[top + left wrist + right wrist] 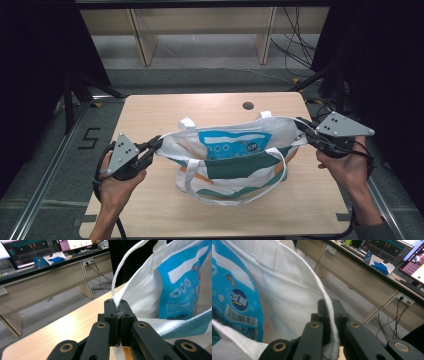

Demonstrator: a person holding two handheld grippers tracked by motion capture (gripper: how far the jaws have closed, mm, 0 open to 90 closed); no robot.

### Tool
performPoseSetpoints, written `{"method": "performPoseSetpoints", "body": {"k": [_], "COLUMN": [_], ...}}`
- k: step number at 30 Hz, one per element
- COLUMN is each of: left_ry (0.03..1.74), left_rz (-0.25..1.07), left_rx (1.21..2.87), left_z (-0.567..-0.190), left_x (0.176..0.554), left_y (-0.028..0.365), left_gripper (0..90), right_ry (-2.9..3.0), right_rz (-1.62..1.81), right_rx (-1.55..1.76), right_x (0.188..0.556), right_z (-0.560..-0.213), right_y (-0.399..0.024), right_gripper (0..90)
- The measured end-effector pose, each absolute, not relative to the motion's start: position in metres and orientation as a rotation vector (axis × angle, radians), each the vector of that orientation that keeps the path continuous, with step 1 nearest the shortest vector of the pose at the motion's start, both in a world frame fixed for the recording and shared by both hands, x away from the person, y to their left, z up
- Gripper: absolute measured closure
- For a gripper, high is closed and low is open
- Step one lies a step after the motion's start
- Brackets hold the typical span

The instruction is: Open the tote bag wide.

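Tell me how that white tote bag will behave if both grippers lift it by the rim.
The tote bag is probably floppy: its cloth sags and folds between the left gripper and right gripper, both shut on its rim. The middle would likely droop. The blue packet inside may slide or tip as it rises.

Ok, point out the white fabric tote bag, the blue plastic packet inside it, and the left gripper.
White fabric tote bag point(235, 172), high view, front panel.
Blue plastic packet point(234, 144), high view, printed face.
Left gripper point(156, 145), high view, jaw tips shut on the bag's rim.
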State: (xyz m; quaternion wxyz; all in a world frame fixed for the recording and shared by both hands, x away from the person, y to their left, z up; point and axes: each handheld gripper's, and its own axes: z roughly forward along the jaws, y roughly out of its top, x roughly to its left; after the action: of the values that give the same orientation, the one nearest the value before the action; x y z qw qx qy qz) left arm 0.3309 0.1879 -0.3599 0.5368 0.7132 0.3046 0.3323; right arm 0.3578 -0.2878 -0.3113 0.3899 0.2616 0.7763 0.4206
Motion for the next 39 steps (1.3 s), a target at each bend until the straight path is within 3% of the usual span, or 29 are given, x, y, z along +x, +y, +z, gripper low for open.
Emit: {"method": "performPoseSetpoints", "body": {"k": [13, 39], "left_ry": [0.793, 0.813], "left_rz": [0.734, 0.621], "left_rx": [1.735, 1.949], "left_z": [-0.384, -0.451], "left_x": [0.368, 0.384], "left_y": [0.181, 0.162], "left_gripper": [85.6, 84.6], "right_ry": [1.964, 2.079], "right_rz": [1.050, 0.978], "right_rx": [0.729, 0.821], "right_x": [0.374, 0.386], "right_z": [-0.341, -0.406], "right_y": [-0.286, -0.296], "right_gripper": [87.9, 87.4]}}
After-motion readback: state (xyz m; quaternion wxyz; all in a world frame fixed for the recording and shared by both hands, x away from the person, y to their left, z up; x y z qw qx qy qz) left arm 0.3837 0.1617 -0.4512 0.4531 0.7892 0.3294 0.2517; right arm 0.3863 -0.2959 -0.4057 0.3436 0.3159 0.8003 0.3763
